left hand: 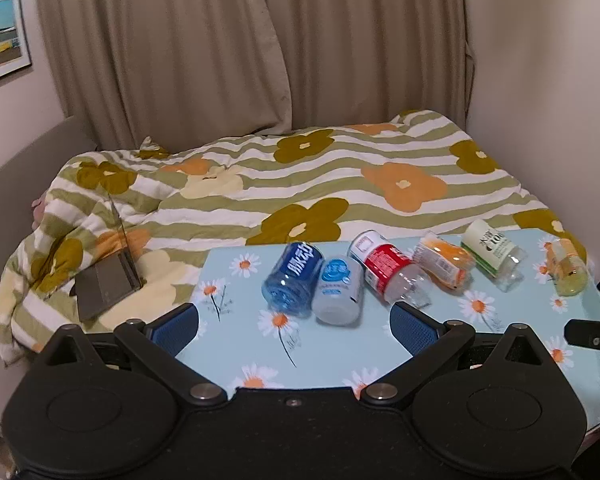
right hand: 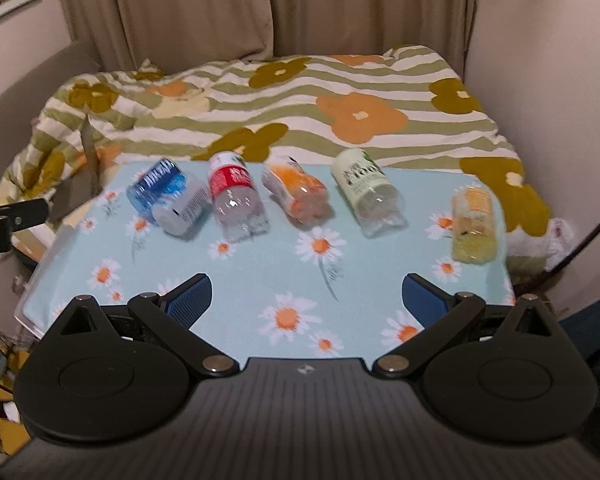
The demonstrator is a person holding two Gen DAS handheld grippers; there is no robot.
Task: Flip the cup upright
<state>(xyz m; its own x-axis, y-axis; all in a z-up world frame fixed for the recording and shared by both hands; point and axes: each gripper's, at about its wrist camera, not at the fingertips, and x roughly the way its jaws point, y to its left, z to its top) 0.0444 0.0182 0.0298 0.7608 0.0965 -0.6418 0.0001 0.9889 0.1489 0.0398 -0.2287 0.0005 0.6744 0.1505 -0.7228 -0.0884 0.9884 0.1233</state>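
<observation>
Several plastic cups cut from bottles lie on their sides in a row on a daisy-print table point(left hand: 340, 352): a blue one point(left hand: 292, 276), a white-blue one point(left hand: 338, 292), a red one point(left hand: 388, 270), an orange one point(left hand: 446, 262), a green-white one point(left hand: 494, 252) and a yellow one point(left hand: 566, 270). The right wrist view shows the same row, from the blue cup point(right hand: 156, 188) to the yellow cup point(right hand: 474, 224). My left gripper point(left hand: 294, 328) is open and empty, just in front of the blue and white-blue cups. My right gripper point(right hand: 306, 300) is open and empty, above the table's near half.
A bed with a striped flower quilt point(left hand: 300, 184) lies behind the table. A grey laptop point(left hand: 108, 280) rests on the quilt at the left. Curtains and walls close the back and right. The right gripper's tip point(left hand: 592, 336) shows at the right edge.
</observation>
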